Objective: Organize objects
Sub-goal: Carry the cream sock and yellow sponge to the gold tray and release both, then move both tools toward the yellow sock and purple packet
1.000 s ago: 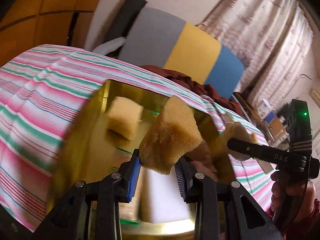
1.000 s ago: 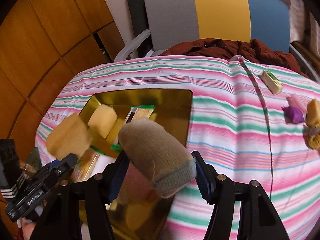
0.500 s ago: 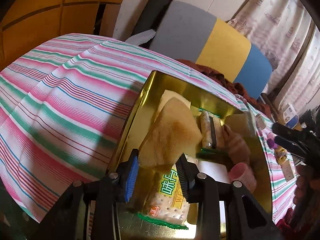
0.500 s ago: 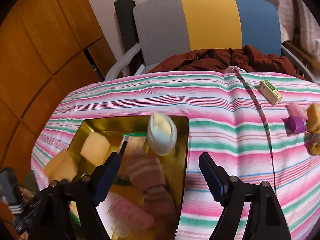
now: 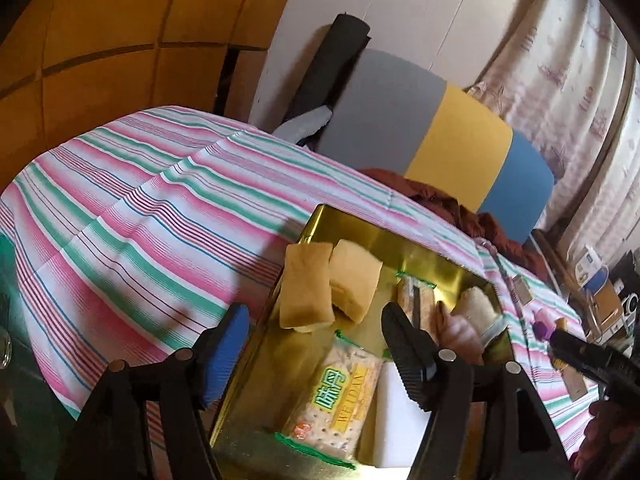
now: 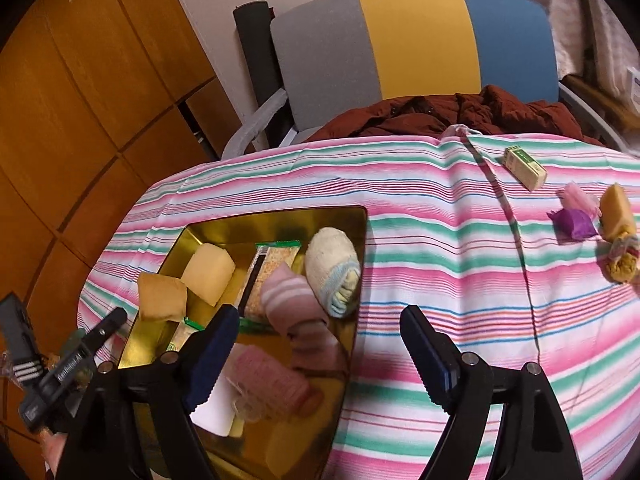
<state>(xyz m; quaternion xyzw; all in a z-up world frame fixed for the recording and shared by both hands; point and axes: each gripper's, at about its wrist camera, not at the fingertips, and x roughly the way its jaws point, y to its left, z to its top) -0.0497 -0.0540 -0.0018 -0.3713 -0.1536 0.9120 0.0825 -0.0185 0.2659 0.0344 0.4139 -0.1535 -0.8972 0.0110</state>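
On the striped tablecloth (image 6: pixel 460 248), the gold tray (image 6: pixel 352 216) holds two sponges (image 5: pixel 306 290), cracker packs (image 5: pixel 340 396) lying lengthwise along it, and rolled socks (image 6: pixel 334 270). Left gripper (image 5: pixel 316 344) and right gripper (image 6: pixel 320 354) both gape wide, empty.

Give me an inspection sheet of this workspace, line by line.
Surface: striped tablecloth, creased.
Job's things: gold tray holds two sponges, cracker packs, rolled socks. Outside it lie a small box, purple wad, pink wad and yellow sponge.
Clutter: nothing seen.
Grippers: left hand-held gripper open, empty, above the tray; right hand-held gripper open, empty.
Cables: thin cord across the cloth.
Surroundings: chair with brown jacket, wood panels, curtain.
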